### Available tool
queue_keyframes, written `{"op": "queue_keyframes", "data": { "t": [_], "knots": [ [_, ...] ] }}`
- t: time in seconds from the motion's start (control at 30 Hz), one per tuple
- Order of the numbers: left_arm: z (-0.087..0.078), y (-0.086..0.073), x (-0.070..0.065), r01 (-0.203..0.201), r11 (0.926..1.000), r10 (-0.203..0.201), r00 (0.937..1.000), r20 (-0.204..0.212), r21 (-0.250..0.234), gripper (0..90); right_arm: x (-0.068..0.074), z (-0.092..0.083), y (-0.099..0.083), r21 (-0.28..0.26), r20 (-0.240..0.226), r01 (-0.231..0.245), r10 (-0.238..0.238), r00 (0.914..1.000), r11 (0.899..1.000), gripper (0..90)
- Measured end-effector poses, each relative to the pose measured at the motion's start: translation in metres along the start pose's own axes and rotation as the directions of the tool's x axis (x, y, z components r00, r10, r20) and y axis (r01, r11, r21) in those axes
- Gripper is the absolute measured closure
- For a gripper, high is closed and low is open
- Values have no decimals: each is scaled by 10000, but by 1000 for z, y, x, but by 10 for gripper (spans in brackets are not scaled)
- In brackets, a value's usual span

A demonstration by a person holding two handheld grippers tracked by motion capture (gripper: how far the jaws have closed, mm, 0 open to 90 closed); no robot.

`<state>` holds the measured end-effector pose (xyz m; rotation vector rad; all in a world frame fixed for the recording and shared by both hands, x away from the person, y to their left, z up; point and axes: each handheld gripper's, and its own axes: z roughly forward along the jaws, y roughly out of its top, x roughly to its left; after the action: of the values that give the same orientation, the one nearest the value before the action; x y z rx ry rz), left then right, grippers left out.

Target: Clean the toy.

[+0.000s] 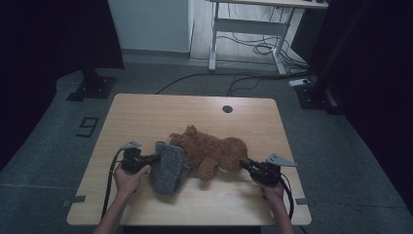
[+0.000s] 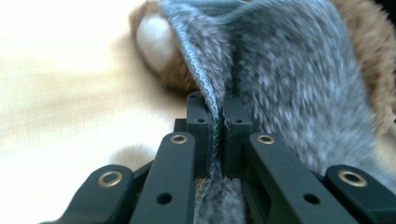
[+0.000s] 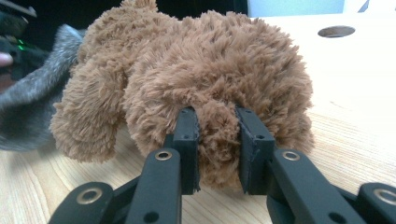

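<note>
Nearest the camera in the high view, two bare forearms come up from the bottom edge, each hand wrapped round a black tool. The left tool is clamped tight on the edge of a grey knitted hat; in the left gripper view the ribbed hem is squeezed to a thin fold between the two flat jaws. The hat is a soft, flecked wool, slumped in a rounded heap on the bench, its open end pushed against the head of a teddy bear.

The teddy bear lies on its side near the middle of the bench, between the two tools, head toward the hat and legs toward the right. Its fur is long, shaggy and caramel brown, with a pale patch showing beside the hat in the left gripper view. One stubby limb hangs toward the front edge.

The right tool is closed on a plush limb, the fur bulging between its jaws.

The bench top is pale wood grain with rounded corners and a round cable hole near the far edge.
</note>
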<state>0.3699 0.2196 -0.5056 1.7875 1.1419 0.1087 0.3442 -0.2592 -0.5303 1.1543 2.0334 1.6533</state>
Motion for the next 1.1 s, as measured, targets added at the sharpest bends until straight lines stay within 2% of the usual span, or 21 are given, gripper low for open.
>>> {"op": "queue_keyframes", "data": {
  "t": [0.1,0.17,0.27,0.33,0.4,0.47,0.53,0.6,0.7,0.77,0.93,1.0,1.03,1.07,1.1],
  "knots": [
    [1,17,-18,-412,9981,429,9984,370,-461,837,1,0,0,-22,67,3,-3,10000,10000,722],
    [6,30,-32,-788,9952,822,9948,601,-577,838,2,1,0,9,139,20,-20,9999,10000,722],
    [15,49,-55,-1299,9888,1369,9856,990,-739,838,2,0,0,38,161,68,-69,9998,10000,722],
    [22,61,-70,-1670,9824,1761,9774,1171,-835,839,2,0,0,42,141,58,-59,9999,10000,723],
    [30,74,-83,-2008,9760,2091,9721,1064,-841,839,2,0,0,68,159,122,-123,9998,9999,723],
    [42,84,-89,-2244,9724,2295,9693,886,-636,838,2,0,0,65,173,156,-157,9997,9999,723],
    [56,90,-86,-2181,9758,2187,9740,590,-168,837,2,0,0,91,187,219,-220,9996,9997,723],
    [70,88,-76,-1881,9818,1868,9814,438,257,837,2,0,0,113,184,223,-225,9996,9997,723],
    [75,80,-57,-1269,9914,1252,9909,499,317,837,3,0,1,139,153,286,-288,9995,9995,723],
    [73,76,-50,-1049,9937,1035,9940,350,391,838,3,0,0,152,119,294,-296,9995,9995,723],
    [67,69,-36,-699,9963,700,9975,-12,508,837,3,1,0,171,105,258,-260,9996,9995,723],
    [65,64,-27,-653,9958,683,9966,-455,634,839,3,1,0,206,122,280,-282,9995,9994,723],
    [65,61,-22,-634,9942,707,9939,-844,867,840,3,1,0,213,129,272,-275,9995,9994,724],
    [66,57,-18,-591,9927,699,9923,-1018,1050,841,3,1,0,227,152,265,-269,9995,9994,724],
    [69,51,-12,-522,9913,646,9927,-1014,1209,841,2,1,0,232,153,257,-260,9995,9994,724]
  ]
}}
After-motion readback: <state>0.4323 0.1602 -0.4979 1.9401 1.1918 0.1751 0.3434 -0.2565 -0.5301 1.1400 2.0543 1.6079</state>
